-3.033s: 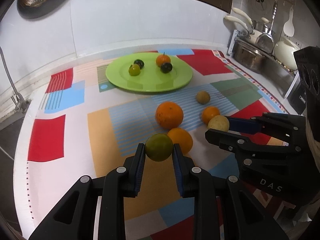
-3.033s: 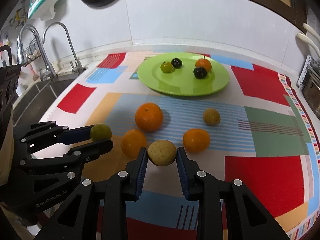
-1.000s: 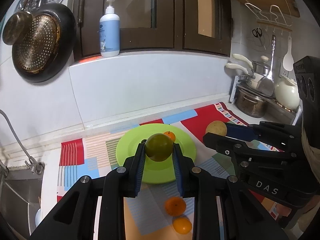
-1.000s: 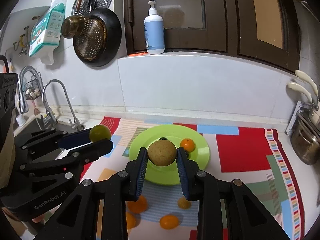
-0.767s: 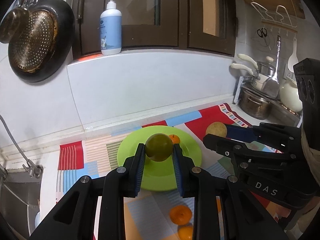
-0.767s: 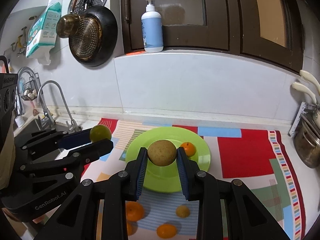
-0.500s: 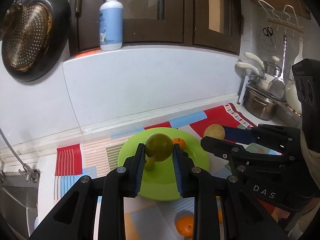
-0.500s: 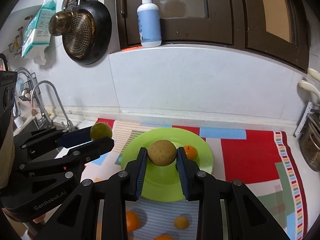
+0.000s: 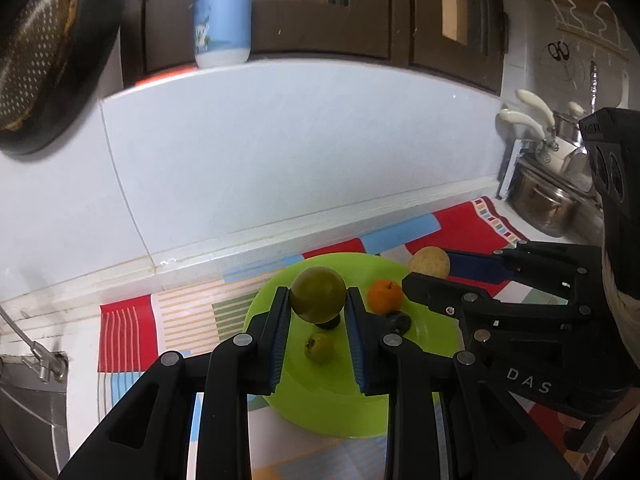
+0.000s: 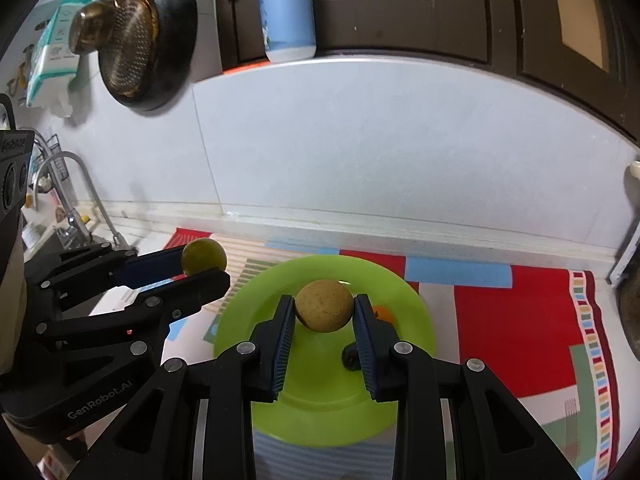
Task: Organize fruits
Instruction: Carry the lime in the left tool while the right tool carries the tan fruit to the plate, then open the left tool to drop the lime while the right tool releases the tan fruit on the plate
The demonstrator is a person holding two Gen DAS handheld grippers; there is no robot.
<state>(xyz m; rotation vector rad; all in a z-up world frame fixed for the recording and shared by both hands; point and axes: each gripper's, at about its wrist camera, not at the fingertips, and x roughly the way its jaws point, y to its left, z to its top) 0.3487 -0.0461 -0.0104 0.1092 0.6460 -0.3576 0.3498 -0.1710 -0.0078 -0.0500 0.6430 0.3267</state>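
Note:
My left gripper [image 9: 318,312] is shut on a green round fruit [image 9: 317,294] and holds it in the air above the lime-green plate [image 9: 332,408]. My right gripper [image 10: 324,322] is shut on a tan round fruit [image 10: 324,311] above the same plate [image 10: 320,412]. On the plate lie a small orange [image 9: 385,297], a small green fruit [image 9: 318,347] and two dark fruits, partly hidden by the fingers. Each gripper shows in the other's view: the right one [image 9: 430,270] and the left one [image 10: 206,264].
The plate sits on a patterned mat [image 10: 516,320] against a white tiled wall. A sink and tap [image 10: 80,192] lie to the left, steel pots [image 9: 544,200] to the right. A soap bottle [image 10: 286,8] and hanging pan [image 10: 132,36] are above.
Both grippers lifted their fruits off the mat, then moved forward and over the plate. The loose oranges on the mat have dropped out of view below.

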